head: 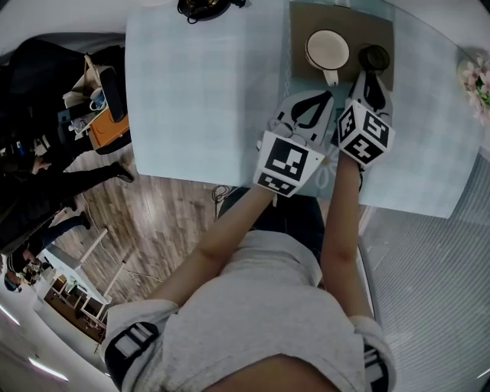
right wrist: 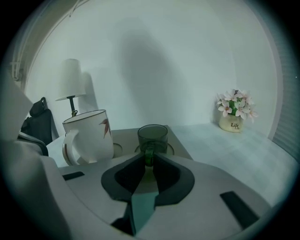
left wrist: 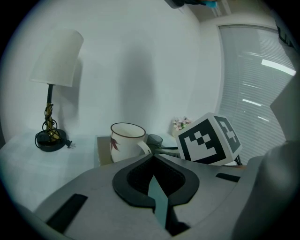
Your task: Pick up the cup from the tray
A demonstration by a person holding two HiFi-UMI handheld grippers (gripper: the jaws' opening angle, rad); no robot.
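Right gripper (right wrist: pixel 149 158) jaws pinch the handle of the dark green glass cup (right wrist: pixel 152 135) standing straight ahead of them on the brown tray (head: pixel 302 19), a white leaf-printed mug (right wrist: pixel 89 133) just to its left, while the left gripper (left wrist: pixel 153 160) has its jaws pressed together on nothing.

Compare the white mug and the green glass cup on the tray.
The white mug is opaque, with a leaf motif; the green glass cup is dark and see-through. The white mug is taller and wider than the green glass cup. The white mug's handle is free; the green glass cup's handle sits gripped in the right claw. Both stand upright on the tray, each with one handle.
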